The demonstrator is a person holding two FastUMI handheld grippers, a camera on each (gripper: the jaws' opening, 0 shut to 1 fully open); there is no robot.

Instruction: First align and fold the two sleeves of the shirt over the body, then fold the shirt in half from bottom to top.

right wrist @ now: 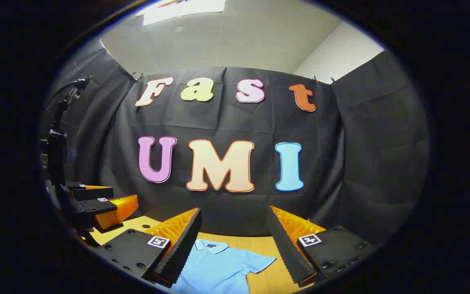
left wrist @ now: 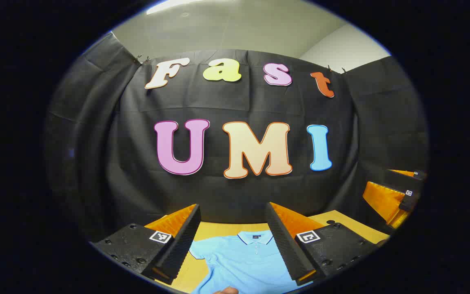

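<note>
One light blue polo shirt (left wrist: 245, 261) lies flat on a wooden table (left wrist: 222, 229), front up, with its collar (left wrist: 254, 237) pointing away toward the booth's black cloth wall (left wrist: 227, 102) and its hem running out of sight toward the person. Its long axis therefore runs near to far, straight along the line both tools are looking. Neither sleeve appears folded yet: in the left gripper view one short sleeve (left wrist: 197, 250) spreads out to the side, and in the right gripper view the other short sleeve (right wrist: 261, 261) lies spread on the bare wood, so the task looks to be at its very start. The left gripper (left wrist: 233, 245) hangs above the shirt with its two fingers wide apart and nothing between them, the collar framed in the gap. The right gripper (right wrist: 233, 249) likewise hangs above with its fingers spread wide and empty, looking down over the shirt's collar and one shoulder. Each gripper seems nearer to the sleeve on its own side, so each would likely need to drop down and outward to reach a sleeve edge. At the bottom edge of the left gripper view a small part of a hand (left wrist: 226, 290) touches or hovers over the shirt; which cannot be told
</note>
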